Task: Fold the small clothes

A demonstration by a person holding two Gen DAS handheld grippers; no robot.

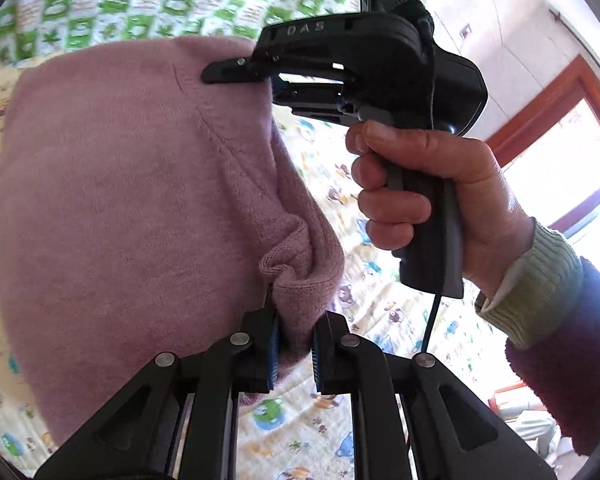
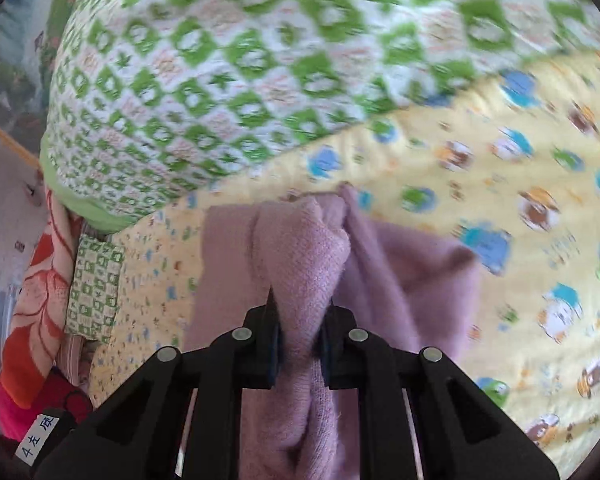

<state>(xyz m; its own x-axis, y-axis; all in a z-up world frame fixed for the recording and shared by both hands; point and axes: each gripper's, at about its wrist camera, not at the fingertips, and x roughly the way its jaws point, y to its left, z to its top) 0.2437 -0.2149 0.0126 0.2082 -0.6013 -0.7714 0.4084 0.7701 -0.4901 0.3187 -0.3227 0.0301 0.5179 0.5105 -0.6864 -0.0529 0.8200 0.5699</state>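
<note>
A yellow bedsheet (image 2: 480, 168) printed with small cartoon animals covered the bed beneath me, and a quilt (image 2: 220, 60) in a green-and-white diamond pattern was heaped along its far side. In the left wrist view, past my right hand, a pale wall and a window with a reddish-brown wooden frame (image 1: 540, 120) showed in bright light. At the left edge of the right wrist view lay some red and orange floral fabric (image 2: 32, 288), next to a small patch of the green pattern.

The mauve knitted garment (image 1: 120, 200) hung between my two grippers, lifted off the sheet. My left gripper (image 1: 294, 350) was clamped on a bunched fold at the garment's lower corner, the knit squeezed between the blue pads and puckered just above them. From there the cloth spread up and away in a broad, mostly smooth sheet.

My right gripper (image 1: 220, 74) was seen from the side in the left wrist view, its fingers closed on the garment's upper edge, and my right hand (image 1: 428, 196) was wrapped around the black handle with a cable trailing below. In the right wrist view, that right gripper (image 2: 300, 346) pinched a thick gathered roll of the same mauve knit, which passed straight between the fingers and bulged out in front. The rest of the cloth draped beyond, over the yellow sheet. Both views were somewhat blurred in the background.
</note>
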